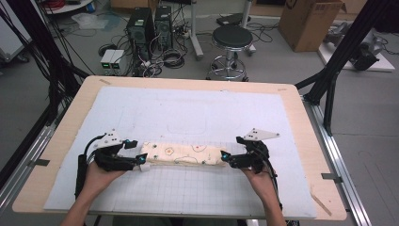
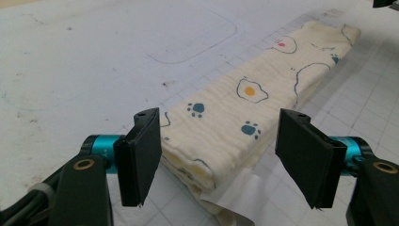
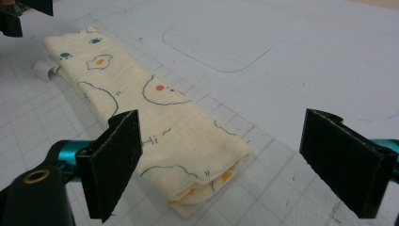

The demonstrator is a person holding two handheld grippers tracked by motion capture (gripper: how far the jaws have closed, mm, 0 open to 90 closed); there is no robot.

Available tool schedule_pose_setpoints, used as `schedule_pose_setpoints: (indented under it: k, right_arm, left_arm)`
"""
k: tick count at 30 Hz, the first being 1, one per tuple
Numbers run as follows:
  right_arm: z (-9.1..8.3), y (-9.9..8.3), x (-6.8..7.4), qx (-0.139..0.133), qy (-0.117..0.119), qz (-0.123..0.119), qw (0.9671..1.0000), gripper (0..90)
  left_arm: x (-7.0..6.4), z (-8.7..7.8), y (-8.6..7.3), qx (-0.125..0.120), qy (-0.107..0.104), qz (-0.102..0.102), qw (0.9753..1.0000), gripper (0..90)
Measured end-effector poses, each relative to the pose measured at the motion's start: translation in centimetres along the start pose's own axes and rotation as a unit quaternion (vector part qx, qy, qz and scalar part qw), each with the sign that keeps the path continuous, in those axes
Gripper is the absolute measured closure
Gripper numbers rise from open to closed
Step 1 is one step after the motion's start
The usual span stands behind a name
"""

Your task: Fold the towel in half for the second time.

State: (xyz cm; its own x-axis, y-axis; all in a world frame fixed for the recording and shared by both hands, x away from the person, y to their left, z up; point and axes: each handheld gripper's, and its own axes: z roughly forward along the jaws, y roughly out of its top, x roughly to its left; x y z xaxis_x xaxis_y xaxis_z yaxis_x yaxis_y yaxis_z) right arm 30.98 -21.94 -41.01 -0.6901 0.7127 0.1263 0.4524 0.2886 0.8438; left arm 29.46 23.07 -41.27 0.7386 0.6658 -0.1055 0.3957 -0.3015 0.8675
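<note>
At each end of the cloth a tool waited with its jaws spread and nothing between them: the left tool faced the cloth's left end and the right tool its right end, each held low by a hand that came in from the near edge of the table. Seen along the left tool, its two black pads stood either side of the near end without touching it; along the right tool, the cloth sat toward the left pad, with open mat before the other. The cloth lay folded into a long, narrow band across the near middle of the white mat, cream with printed paws and fried eggs. It looked soft and light, a thin crinkled weave stacked in several layers, so it would probably sag and bend wherever it was unsupported and could slide open if only the top layer were caught. A white label stuck out from under the left end. The better hold, to my judgement, was across the full stack at each short end, pads pinching top and bottom together, since the ends showed the layer edges. Nothing about it seemed fragile or slippery; the weave should give the pads fair grip.
</note>
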Motion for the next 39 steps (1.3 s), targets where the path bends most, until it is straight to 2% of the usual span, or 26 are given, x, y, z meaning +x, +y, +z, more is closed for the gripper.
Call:
schedule_pose_setpoints:
  k: [3,9,22,26,31,39]
  right_arm:
    - [-0.4,-0.2,0.0,-0.004,0.004,0.001,1.0,12.9]
    - [-1.3,-0.7,-0.2,-0.011,-0.007,0.0,0.9999,12.8]
    - [-2.5,-1.7,0.0,-0.013,-0.014,-0.005,0.9998,12.7]
    - [-3.0,-2.0,0.0,-0.018,-0.012,0.0,0.9998,12.7]
    - [-3.6,-2.6,0.0,-0.013,-0.018,0.001,0.9998,12.7]
    - [-4.8,-3.4,0.0,-0.02,-0.025,0.007,0.9995,12.6]
  left_arm:
    - [0.0,-0.4,-0.2,-0.005,0.004,-0.003,1.0,31.9]
    - [-0.1,-1.1,-0.5,-0.012,0.008,-0.008,0.9999,31.1]
    - [-0.7,-2.1,-1.4,-0.014,0.015,-0.003,0.9998,30.2]
    - [-0.8,-2.4,-1.6,-0.02,0.021,-0.003,0.9996,30.2]
    - [-1.1,-2.7,-1.9,-0.016,0.02,0.0,0.9997,30.1]
    - [-1.4,-3.2,-2.2,-0.015,0.022,0.0,0.9996,29.9]
